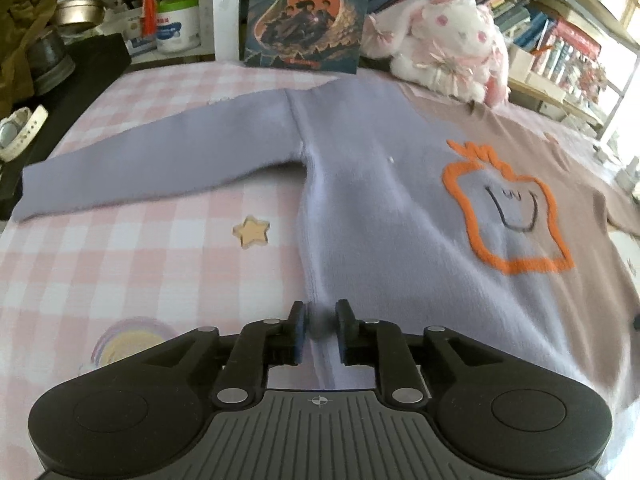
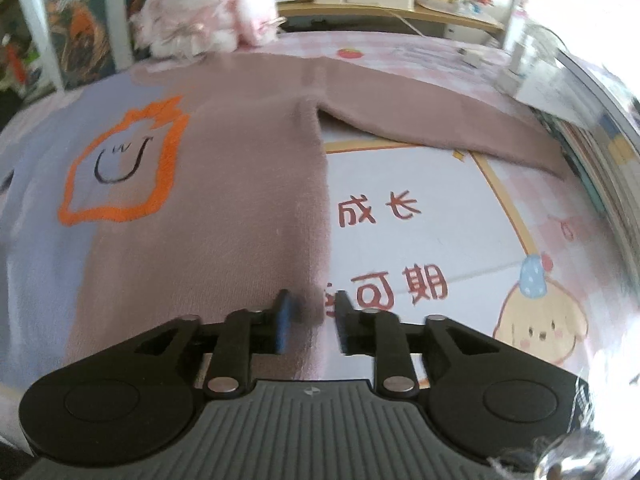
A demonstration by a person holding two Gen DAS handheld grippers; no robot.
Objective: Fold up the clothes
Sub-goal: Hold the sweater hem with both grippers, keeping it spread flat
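Flat on a pink checked sheet (image 1: 132,248), front up: a two-tone sweater (image 1: 380,216), lilac on the left half, mauve-brown on the right, with an orange outlined face motif (image 1: 508,216) at mid-chest. Long axis of the body running away from both cameras, hem nearest the grippers, neck toward the far shelves. Lilac sleeve (image 1: 132,168) stretched out sideways to the left, cuff near the sheet's left edge; brown sleeve (image 2: 432,116) stretched out to the right, cuff close to a stack of books (image 2: 608,168). Just beyond the neckline, a white-and-pink plush (image 1: 444,44) and an upright book (image 1: 306,12); further back, crowded bookshelves (image 1: 560,32). Left of the sheet, a black surface (image 1: 80,80) with a white watch (image 1: 20,132). On the sheet below the lilac sleeve, a printed yellow star (image 1: 251,231); right of the brown side seam, printed red characters (image 2: 378,210) and a cartoon face (image 2: 540,328). Nothing lying on top of the sweater. Left gripper (image 1: 321,330) low at the hem, on the lilac side edge, fingers narrowly parted with a blurred ridge of fabric between them; whether the pads actually pinch it, cannot tell. Right gripper (image 2: 312,320) at the hem on the brown side edge, fingers spread apart, straddling the sweater's edge, blue pad on the fabric side.
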